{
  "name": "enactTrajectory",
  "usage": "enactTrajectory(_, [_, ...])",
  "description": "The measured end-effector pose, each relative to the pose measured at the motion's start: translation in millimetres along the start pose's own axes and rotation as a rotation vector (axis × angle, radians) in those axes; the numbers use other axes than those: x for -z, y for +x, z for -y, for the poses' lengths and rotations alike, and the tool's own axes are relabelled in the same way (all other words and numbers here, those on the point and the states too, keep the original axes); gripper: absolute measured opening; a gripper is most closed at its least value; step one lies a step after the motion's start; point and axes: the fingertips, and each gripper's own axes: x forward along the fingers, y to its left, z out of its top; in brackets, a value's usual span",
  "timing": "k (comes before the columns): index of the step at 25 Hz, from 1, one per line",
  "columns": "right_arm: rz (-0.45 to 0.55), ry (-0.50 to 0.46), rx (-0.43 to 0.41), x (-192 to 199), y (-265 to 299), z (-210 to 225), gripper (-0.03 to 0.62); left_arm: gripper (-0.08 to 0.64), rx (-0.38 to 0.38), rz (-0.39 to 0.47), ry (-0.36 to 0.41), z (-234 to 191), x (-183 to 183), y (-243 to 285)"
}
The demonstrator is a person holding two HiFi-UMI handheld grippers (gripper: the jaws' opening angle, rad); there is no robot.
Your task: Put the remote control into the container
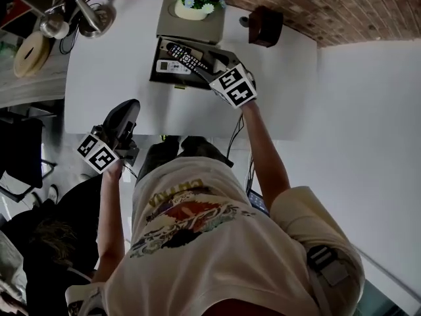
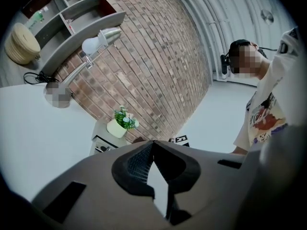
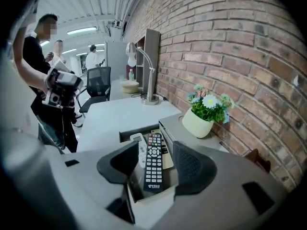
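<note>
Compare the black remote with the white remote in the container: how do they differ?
The black remote is longer and dark, with many buttons; the white remote is shorter and pale. The black remote lies between the right gripper's open jaws; the white remote lies beside it. Both lie at the dark container.

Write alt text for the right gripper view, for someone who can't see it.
A black remote control sits between the open jaws of the right gripper, over a dark container holding a white remote. A potted flower stands beside it against a brick wall.
</note>
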Motion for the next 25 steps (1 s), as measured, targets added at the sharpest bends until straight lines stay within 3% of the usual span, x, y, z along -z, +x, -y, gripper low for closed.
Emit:
enactTrajectory(2, [0.047,0.020,0.004,-3,-24,-9,0.166,0.005,0.036,-0.042,0.009,6,10,11])
enactTrajectory(8, [0.141,0.168,-0.065,11,-71,-54,0.077,0.005,0.118,-0.134,0.093,39,28,34])
enactTrajectory(13, [0.180,0.190,-0.102,29,-97,-86,0.041,0.005,0.090,-0.151,0.140,58,46,33])
enactTrajectory(20, [0.317,0.274,-0.123,47,-156,-107,0.031,0.005,0.027,-0.147,0.164,104,86,10])
enactTrajectory(25, [0.371,0.234,-0.124,59,-186,-128,0.031,0.005,-0.005,-0.136,0.197,145,110,-9])
